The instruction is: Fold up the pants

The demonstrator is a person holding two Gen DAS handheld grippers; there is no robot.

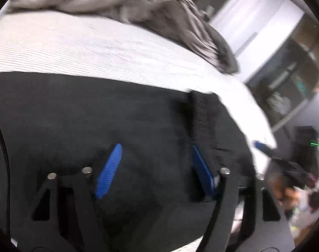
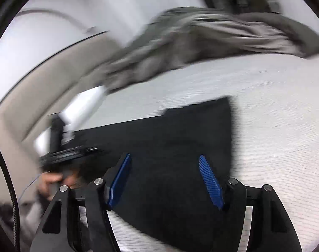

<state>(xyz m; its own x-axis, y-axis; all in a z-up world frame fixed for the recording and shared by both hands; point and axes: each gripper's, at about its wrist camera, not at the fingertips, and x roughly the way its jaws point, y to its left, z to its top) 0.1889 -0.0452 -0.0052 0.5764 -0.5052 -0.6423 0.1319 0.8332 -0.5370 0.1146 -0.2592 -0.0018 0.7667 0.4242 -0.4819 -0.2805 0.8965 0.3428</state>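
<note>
Both claws hang spread over the black pants, pinching nothing.

Left claw (image 1: 157, 168) and right claw (image 2: 165, 178) each show blue ribbed pads standing apart, with only dark cloth below them; no pad presses on it. Black pants (image 2: 170, 134) lie flat on a white ribbed bed sheet (image 2: 275, 115), a ribbed waistband (image 1: 201, 113) near the sheet's edge in the left wrist view. A crumpled grey blanket (image 1: 138, 2) sits farther back on the bed. A hand (image 2: 52, 180) grips the other tool's handle at the right view's left edge. Both views are motion-blurred.
</note>
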